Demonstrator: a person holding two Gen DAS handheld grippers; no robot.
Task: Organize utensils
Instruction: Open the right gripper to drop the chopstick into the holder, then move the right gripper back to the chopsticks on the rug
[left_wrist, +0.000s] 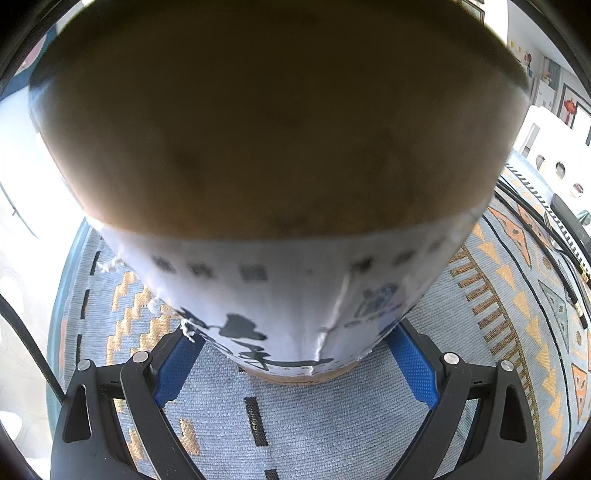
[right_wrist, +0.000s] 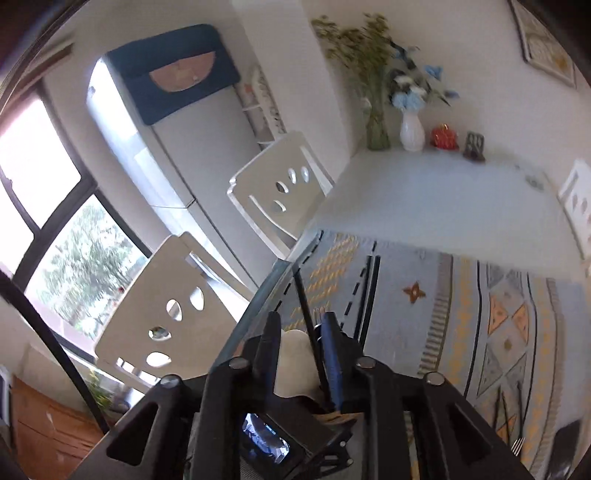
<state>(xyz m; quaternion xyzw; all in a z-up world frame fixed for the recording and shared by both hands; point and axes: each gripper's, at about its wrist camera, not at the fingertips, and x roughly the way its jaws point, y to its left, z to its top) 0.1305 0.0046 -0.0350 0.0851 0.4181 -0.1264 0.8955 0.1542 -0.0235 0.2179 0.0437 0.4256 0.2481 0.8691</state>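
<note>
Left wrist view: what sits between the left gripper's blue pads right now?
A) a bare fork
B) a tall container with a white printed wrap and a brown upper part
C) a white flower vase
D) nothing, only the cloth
B: the container fills the view, its white-wrapped lower part standing between the blue pads of the left gripper on the patterned tablecloth.
</note>
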